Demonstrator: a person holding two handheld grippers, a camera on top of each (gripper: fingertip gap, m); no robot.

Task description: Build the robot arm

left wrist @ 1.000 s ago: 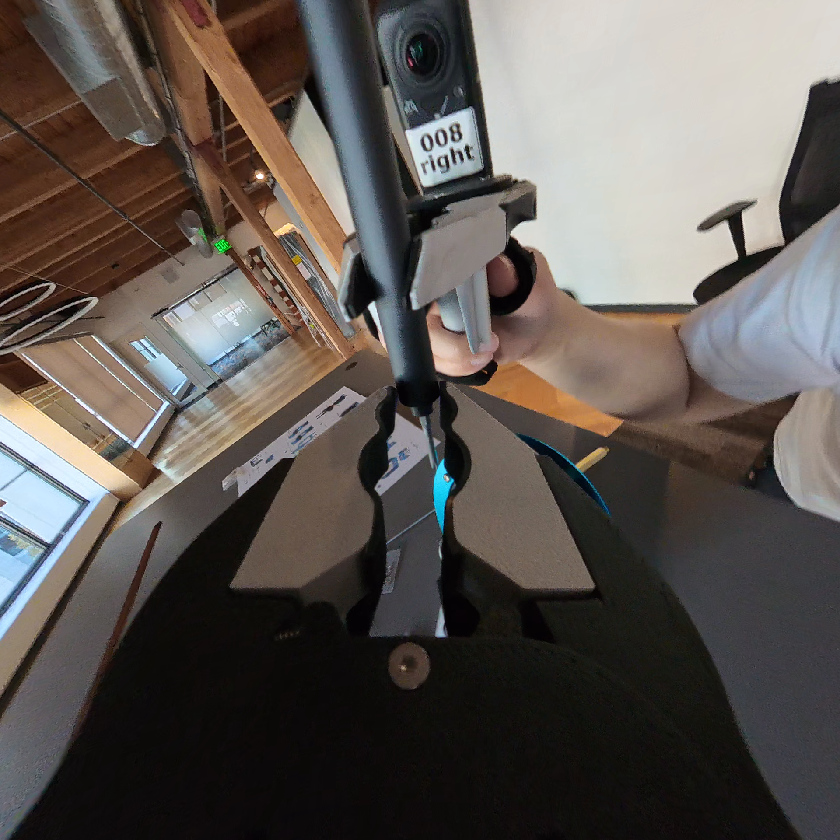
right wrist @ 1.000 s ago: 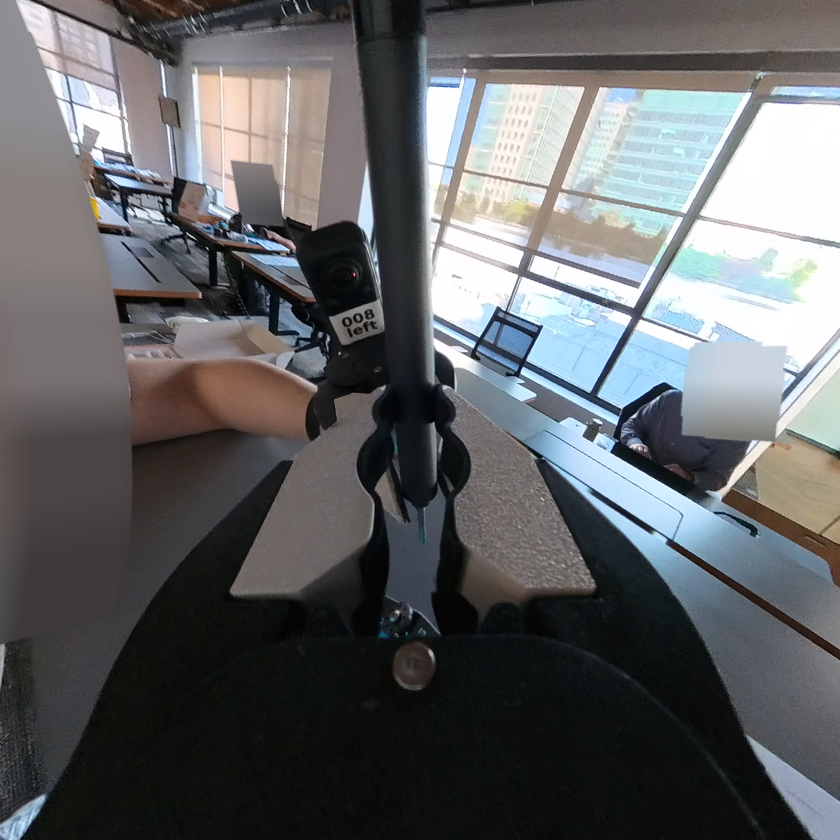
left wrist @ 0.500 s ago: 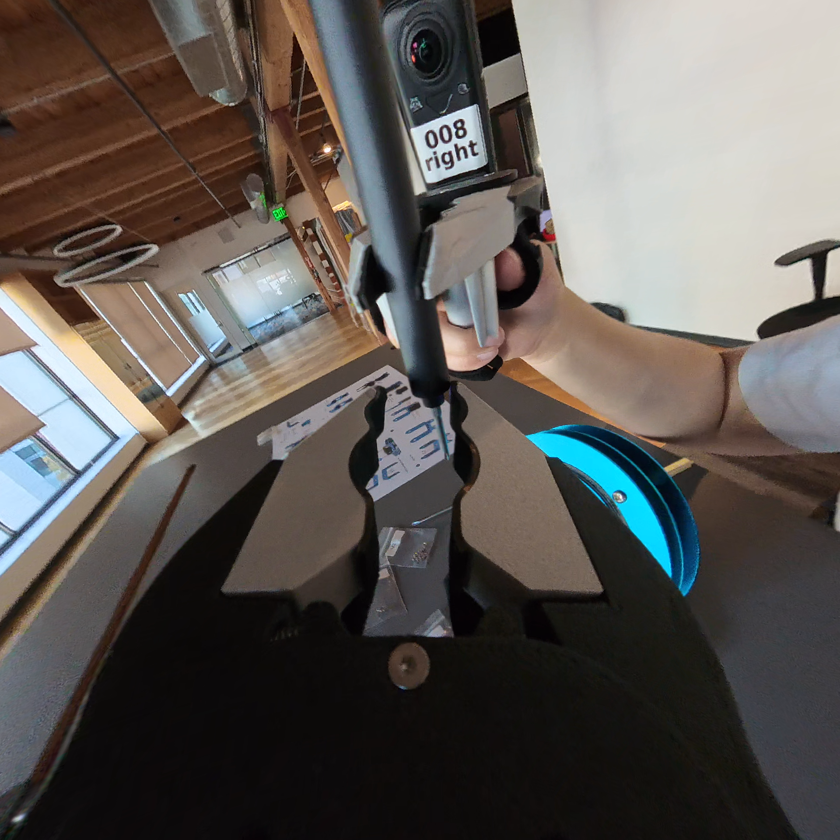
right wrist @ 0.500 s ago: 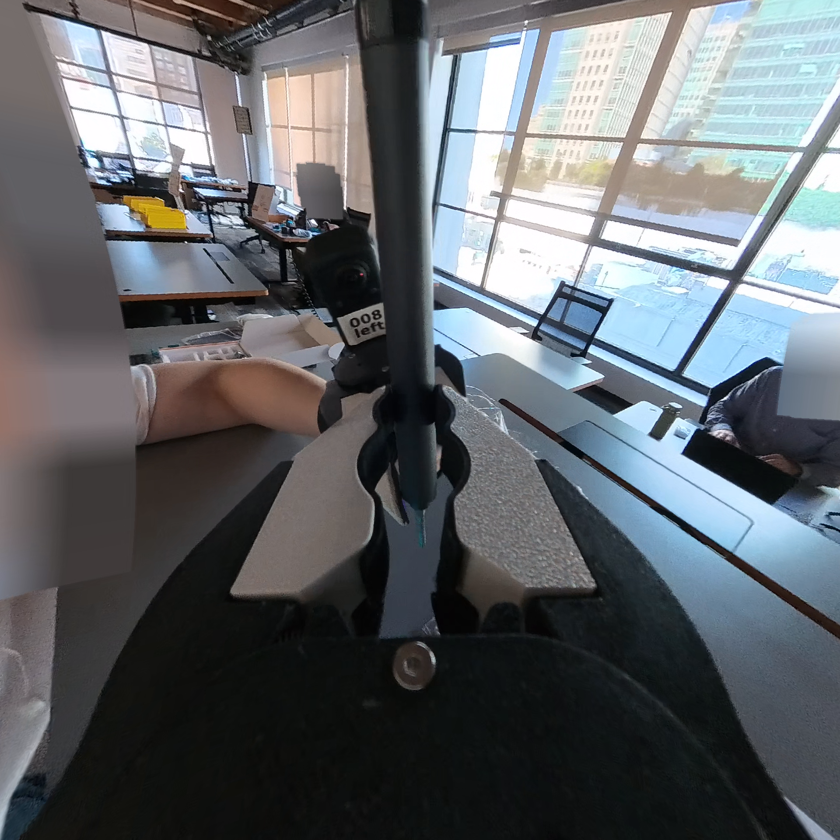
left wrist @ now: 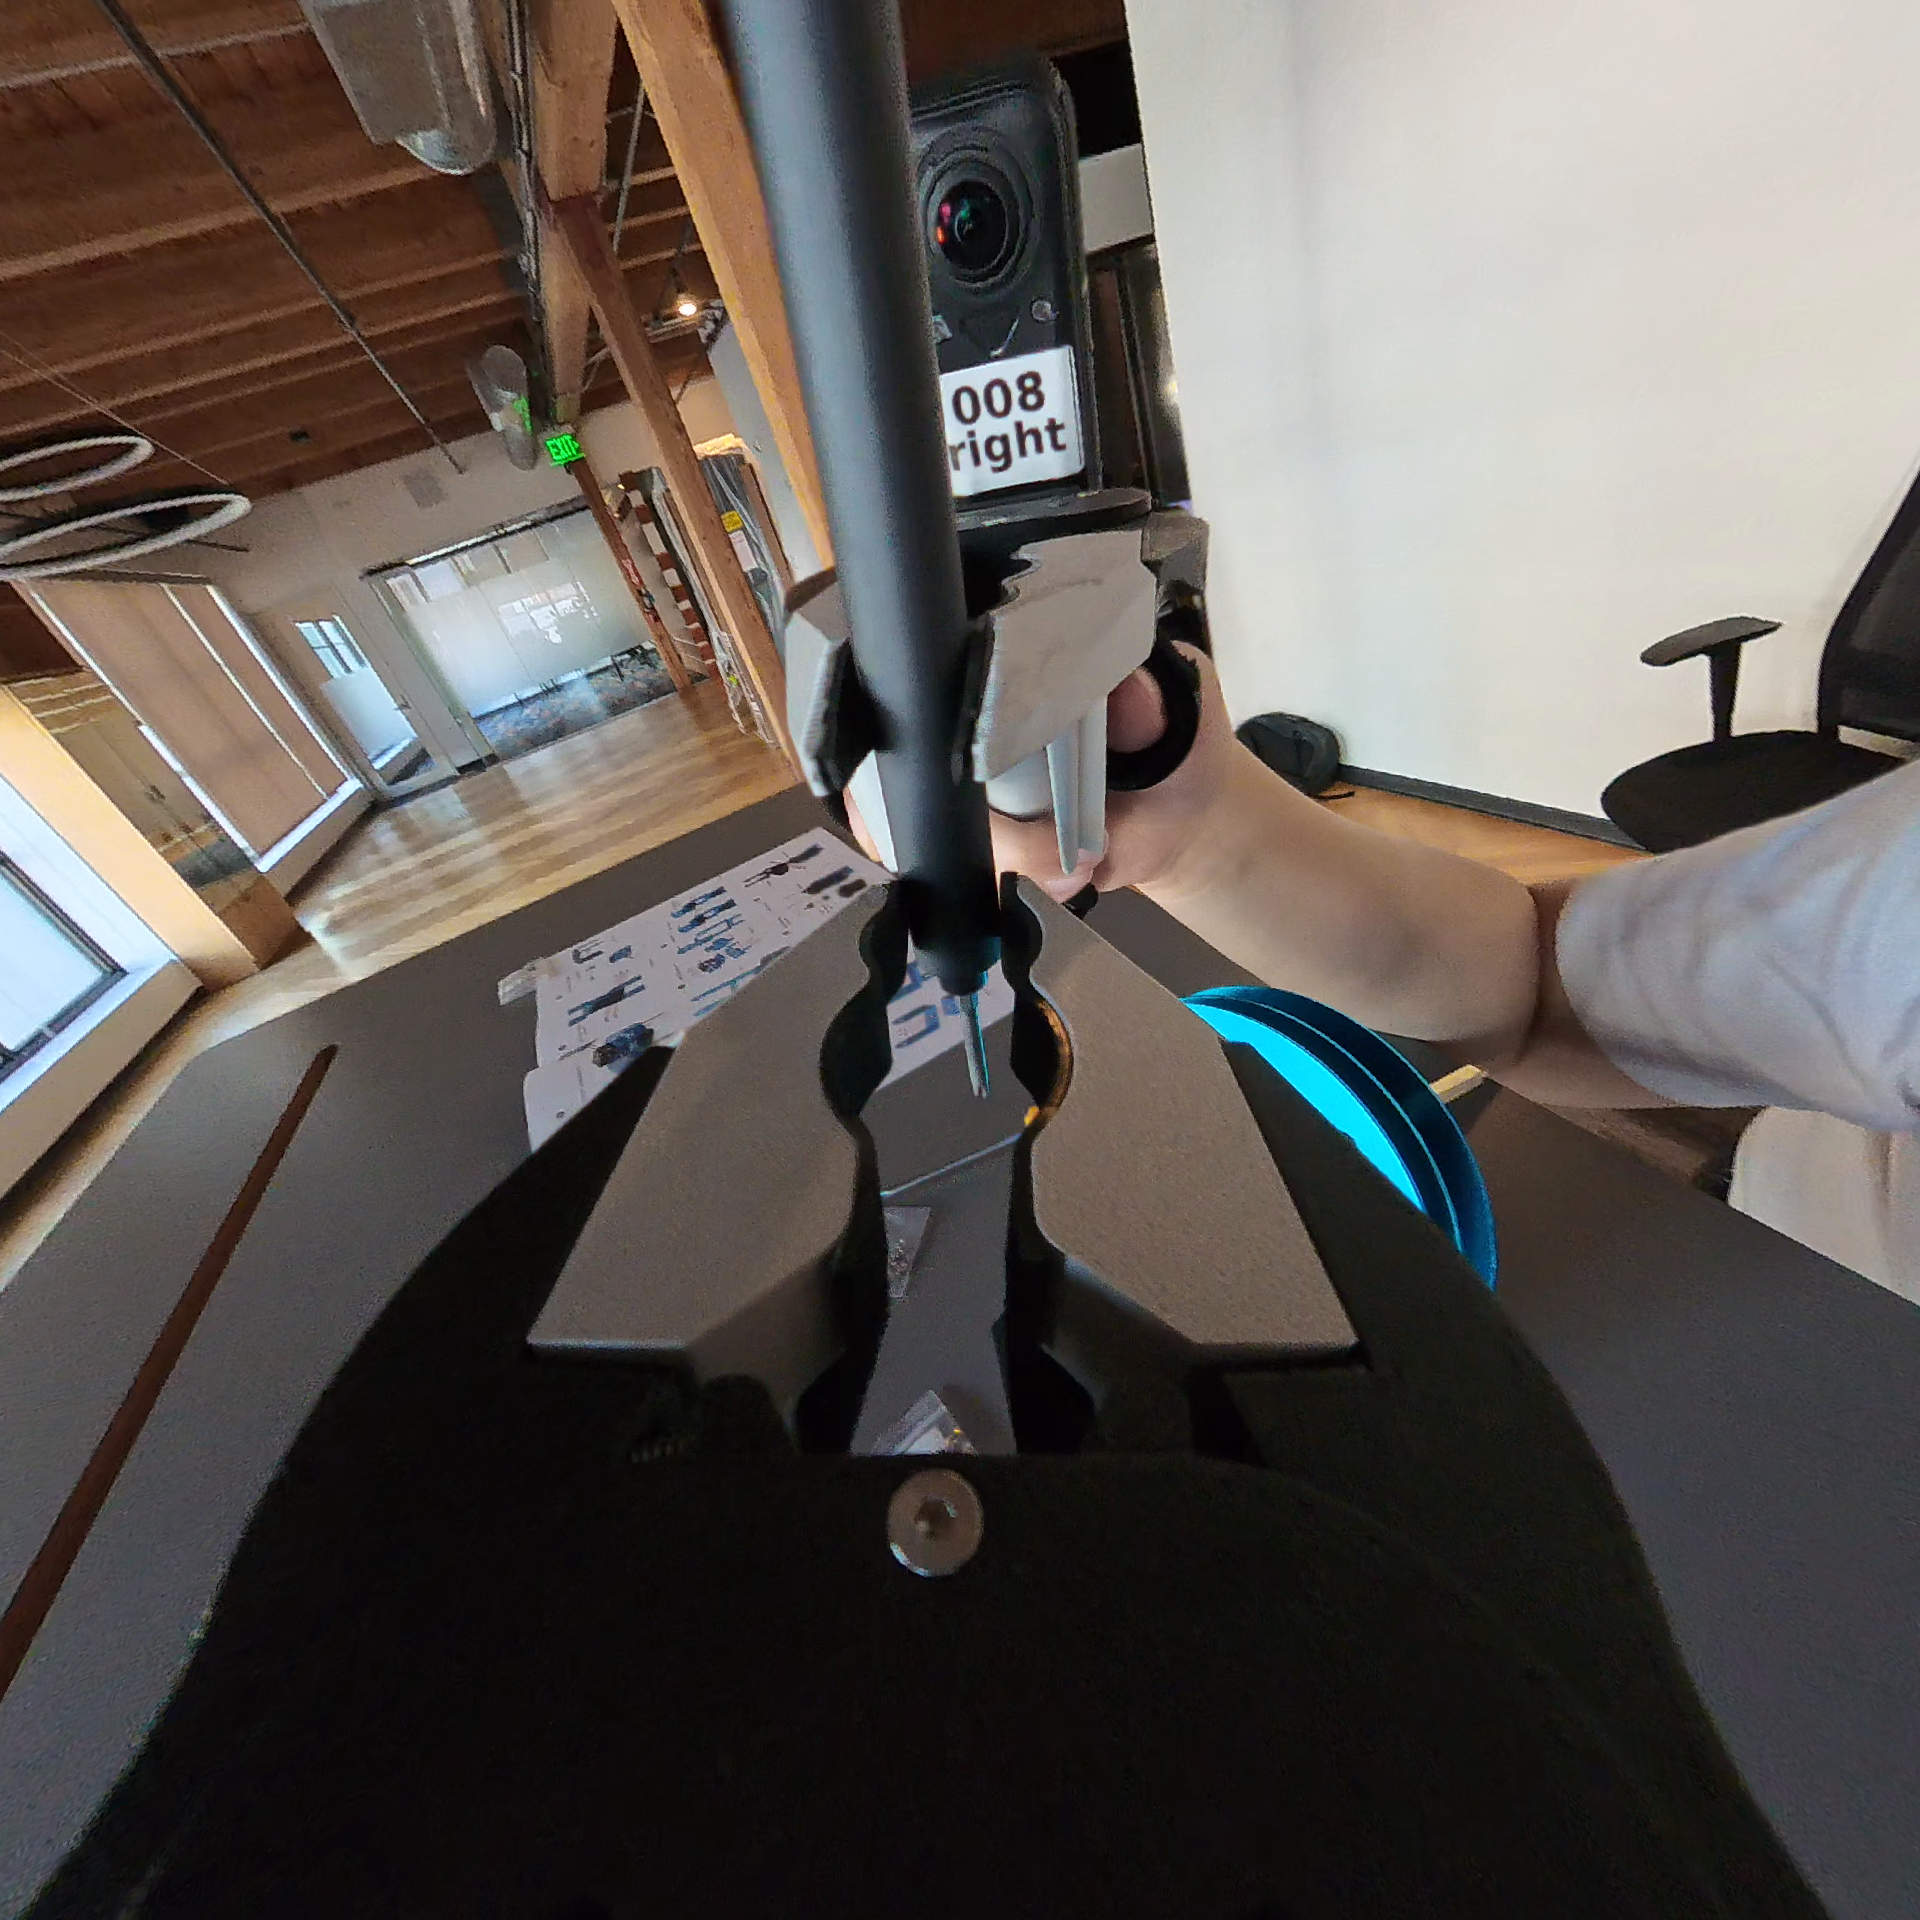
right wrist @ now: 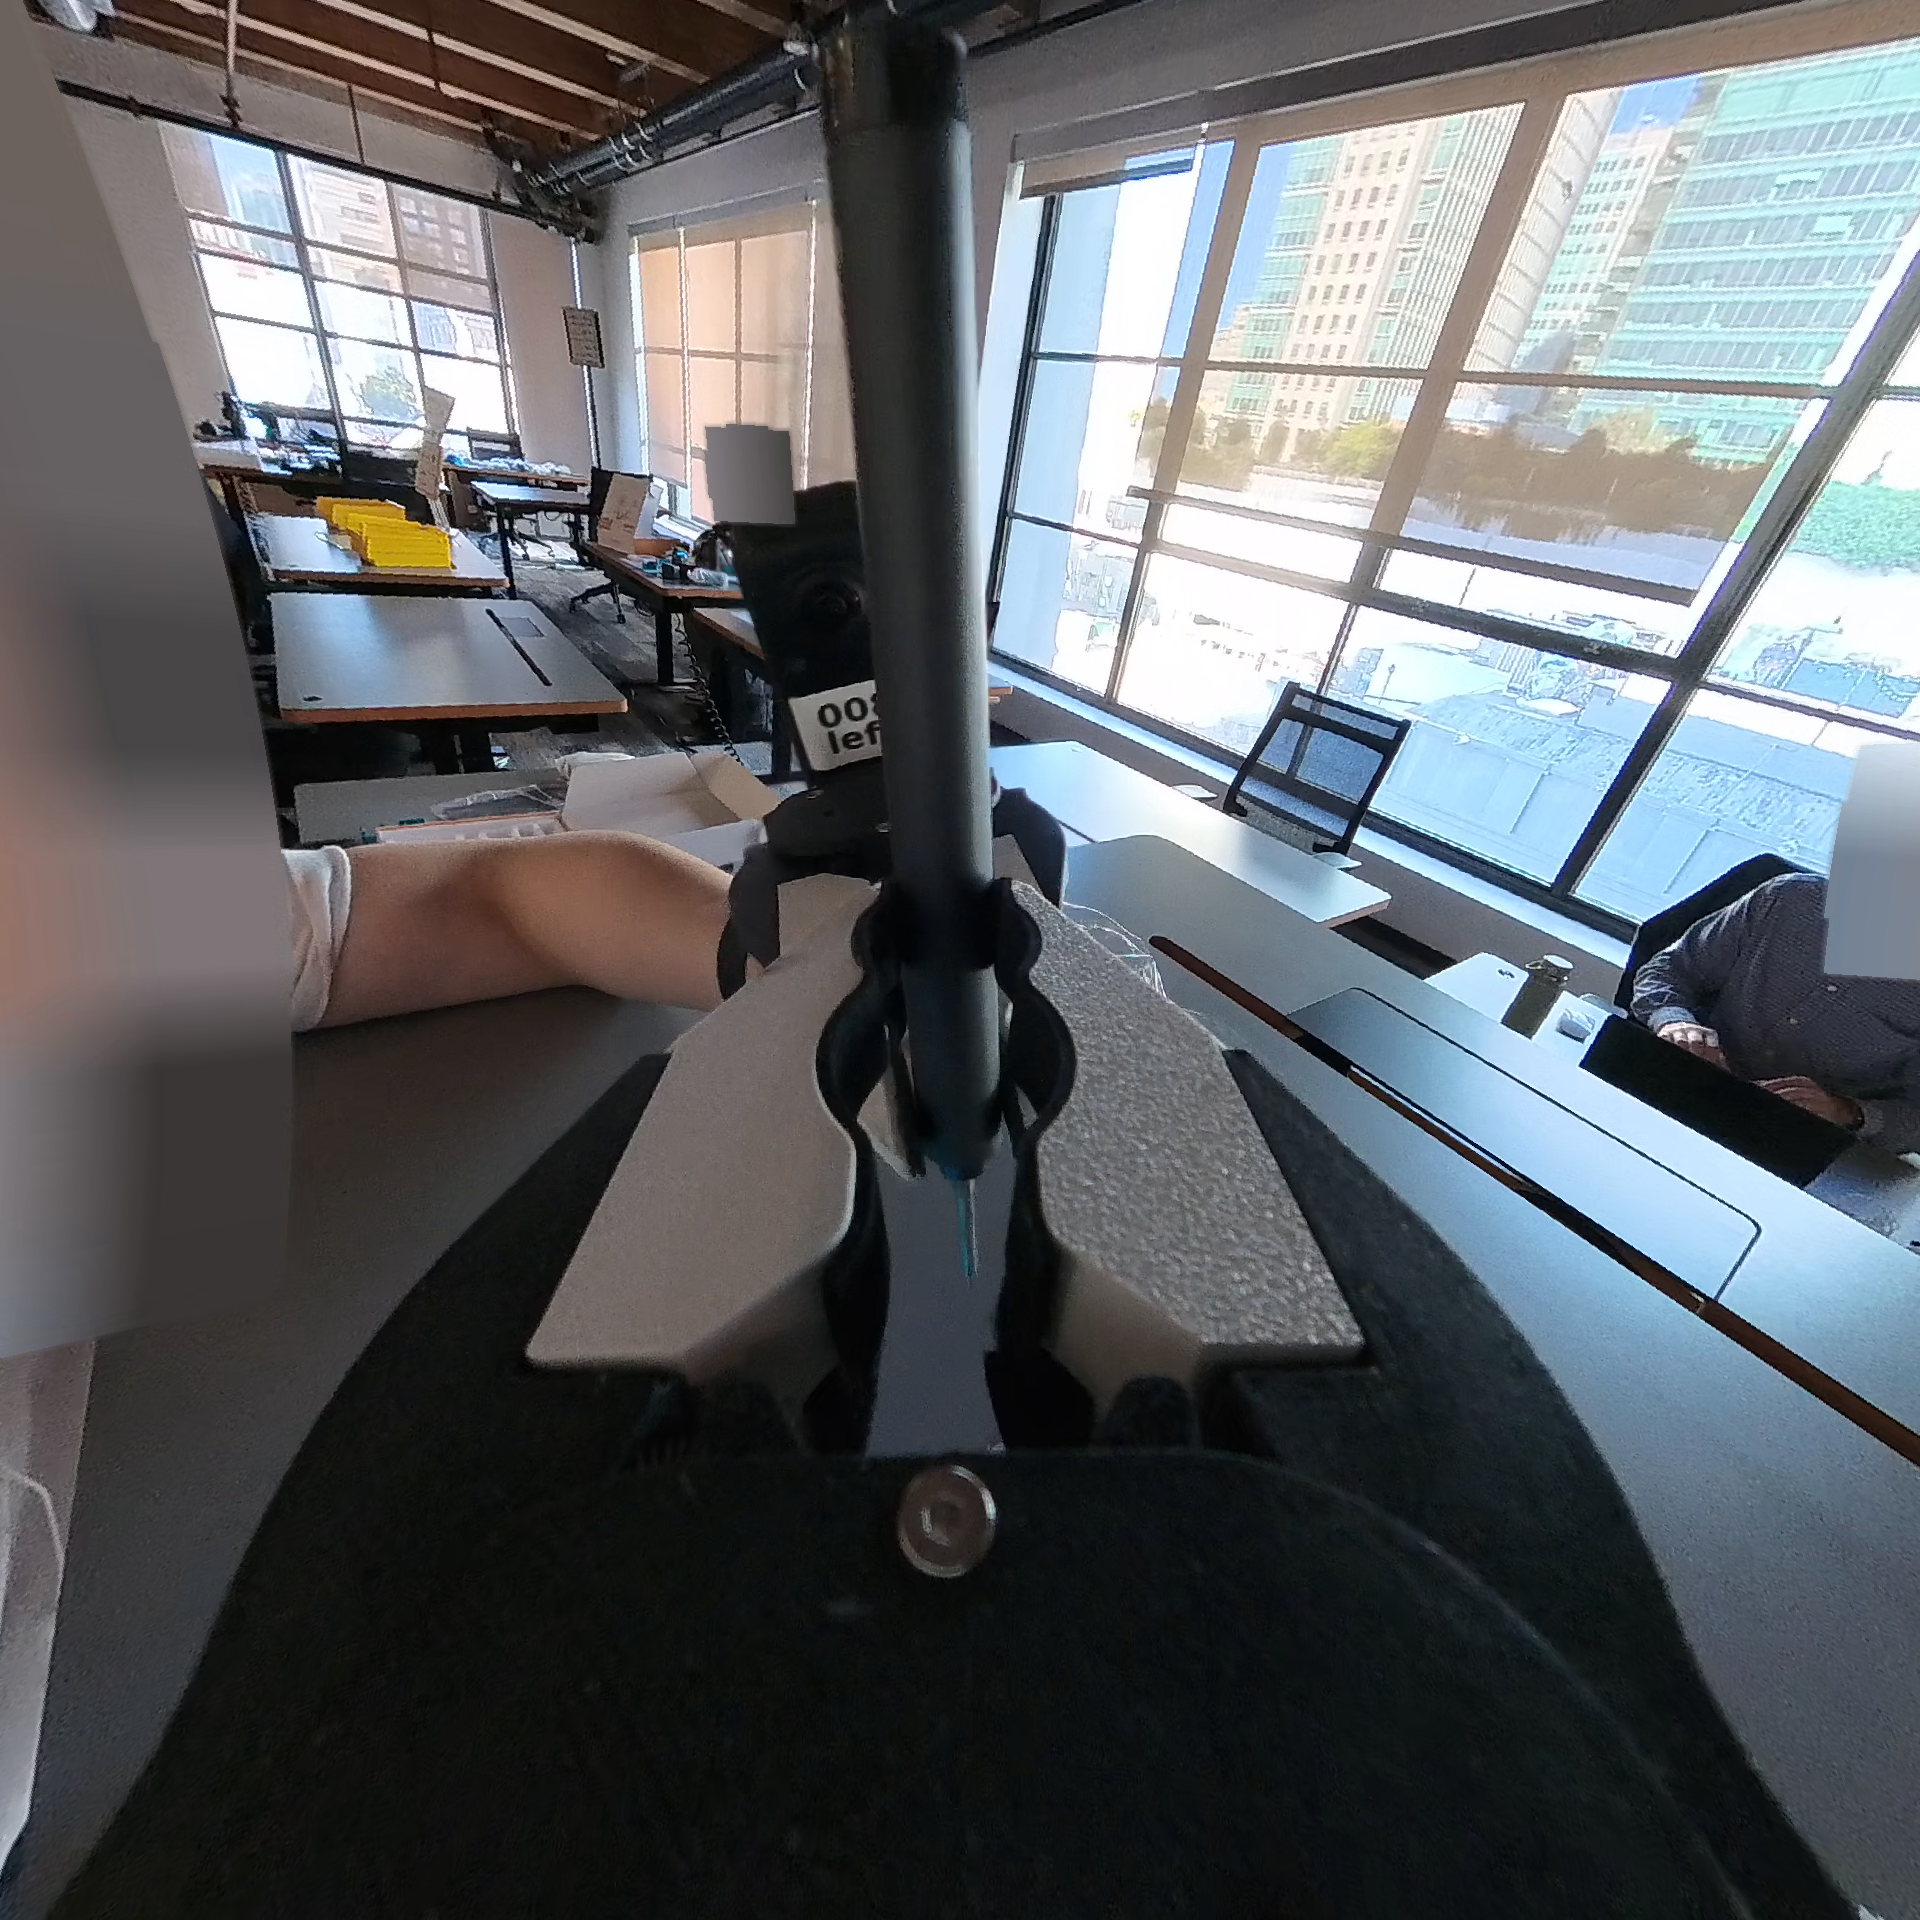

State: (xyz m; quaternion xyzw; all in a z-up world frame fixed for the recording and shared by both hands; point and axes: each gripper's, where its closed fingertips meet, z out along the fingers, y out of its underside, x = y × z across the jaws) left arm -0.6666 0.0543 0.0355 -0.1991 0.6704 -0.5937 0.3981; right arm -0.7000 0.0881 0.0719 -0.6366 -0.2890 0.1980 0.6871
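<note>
Grey desk [left wrist: 1704, 1382] under timber ceiling [left wrist: 208, 260], both claws, left claw [left wrist: 948, 914], right claw [right wrist: 940, 920], clamped on black screwdriver [left wrist: 883, 520]

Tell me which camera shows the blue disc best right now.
The left wrist view: the blue disc stands on edge on the dark table, right of the left claw, partly hidden behind it. The right wrist view does not show the disc at all.

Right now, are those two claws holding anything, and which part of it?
Both hold one dark screwdriver. The right gripper clamps its shaft partway up; the left gripper closes around the lower end, just above the thin metal bit.
</note>
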